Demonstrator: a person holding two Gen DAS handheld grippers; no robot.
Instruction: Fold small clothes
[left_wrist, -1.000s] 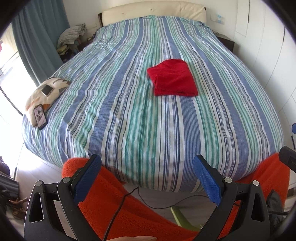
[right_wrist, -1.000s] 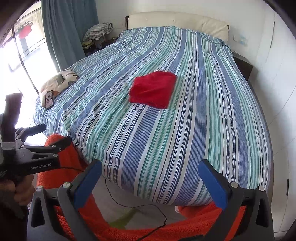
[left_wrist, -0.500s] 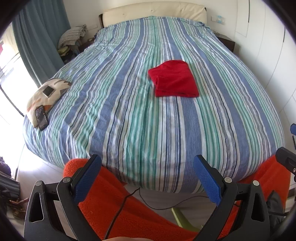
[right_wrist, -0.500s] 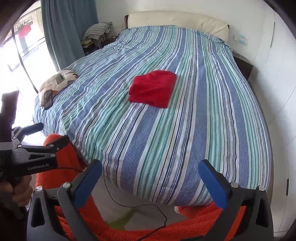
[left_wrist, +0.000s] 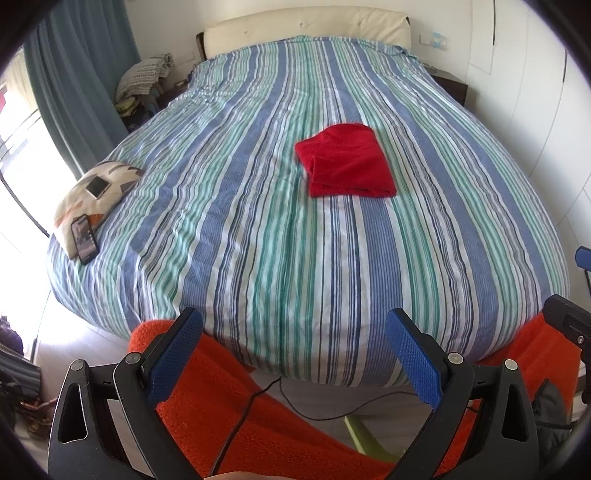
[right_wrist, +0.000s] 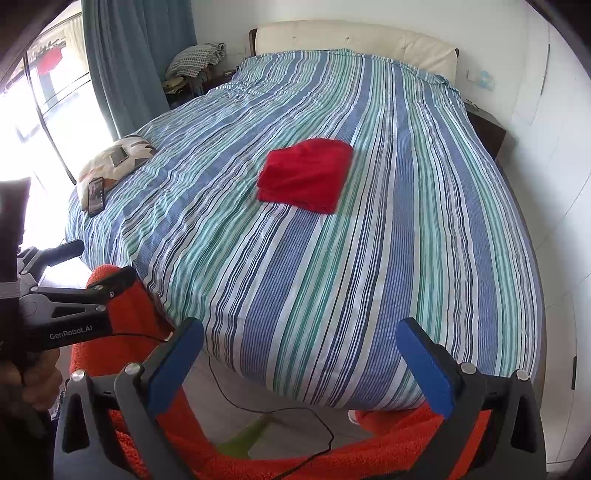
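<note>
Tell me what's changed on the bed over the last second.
Almost nothing. The left gripper and right gripper stay open and empty at the foot of the bed, with only a slight camera drift. The folded red garment, the cushion and the phone haven't moved.

Two black handheld grippers, the left gripper (left_wrist: 293, 358) and the right gripper (right_wrist: 299, 363), carry blue textured pads on their fingers (left_wrist: 173, 360), silver screws at the joints and white "GenRobot.AI" lettering (right_wrist: 70, 335) on the left frame; the person wears fuzzy orange clothing (left_wrist: 229, 406).
</note>
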